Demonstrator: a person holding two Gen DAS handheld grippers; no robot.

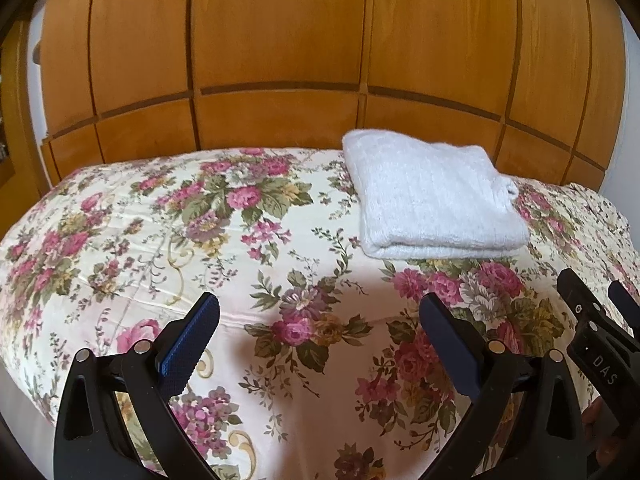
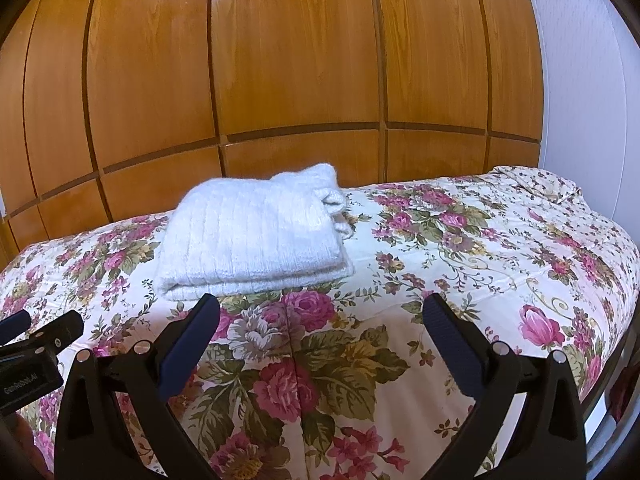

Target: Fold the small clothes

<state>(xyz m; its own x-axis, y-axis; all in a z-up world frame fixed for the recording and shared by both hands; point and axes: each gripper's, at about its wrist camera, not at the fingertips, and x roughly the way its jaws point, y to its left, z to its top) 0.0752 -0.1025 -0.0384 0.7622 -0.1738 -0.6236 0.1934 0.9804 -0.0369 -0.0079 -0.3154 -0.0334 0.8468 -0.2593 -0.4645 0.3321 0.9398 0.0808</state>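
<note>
A white ribbed knit garment lies folded into a thick rectangle on the floral bedspread. In the left wrist view it sits ahead and to the right of my left gripper, which is open with nothing between its fingers. In the right wrist view the same folded garment lies just beyond my right gripper, ahead and to the left, with its near edge close to the left fingertip. That gripper is open and holds nothing. Each gripper shows at the edge of the other's view.
A tall wooden panelled wardrobe stands right behind the bed. A white wall rises at the right. The bedspread drops off at the near and side edges. Bare bedspread stretches left of the garment in the left wrist view.
</note>
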